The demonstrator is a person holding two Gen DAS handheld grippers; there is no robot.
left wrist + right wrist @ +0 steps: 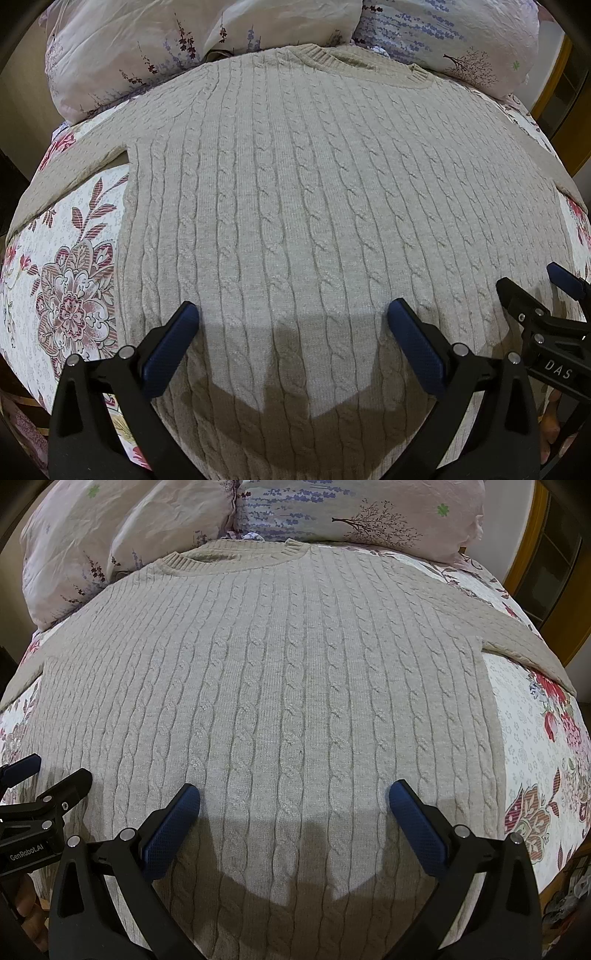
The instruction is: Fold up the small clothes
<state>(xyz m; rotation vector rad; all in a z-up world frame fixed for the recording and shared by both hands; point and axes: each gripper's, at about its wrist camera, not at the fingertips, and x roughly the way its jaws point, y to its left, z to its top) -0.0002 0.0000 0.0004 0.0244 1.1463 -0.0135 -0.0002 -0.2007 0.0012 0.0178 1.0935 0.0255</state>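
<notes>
Nearest the lens, left gripper point(293, 314): blue-padded fingers point(173, 343) spread wide, holding nothing, poised above the lower body of the garment. Right gripper point(294, 794): likewise spread and empty, over the same lower region; each tool's tip shows at the edge of the other's view, so the two hang side by side, near each other, apparently lined up for a paired grasp. Beneath both, cable-knit sweater point(295, 203): beige, laid flat and face up on the bed, hem toward the grippers, ribbed collar point(354, 64) at the far end, body smooth and unfolded. Left sleeve point(66, 173) and right sleeve point(517, 642): stretched outward to either side, presumably spread so they can be turned in first; no fold is made yet. Under the sweater, floral bedsheet point(74, 280): white with pink and maroon blooms, serving as the folding surface. Farthest, pillows point(332, 513): pale, printed with lavender sprigs and trees, just beyond the collar.
</notes>
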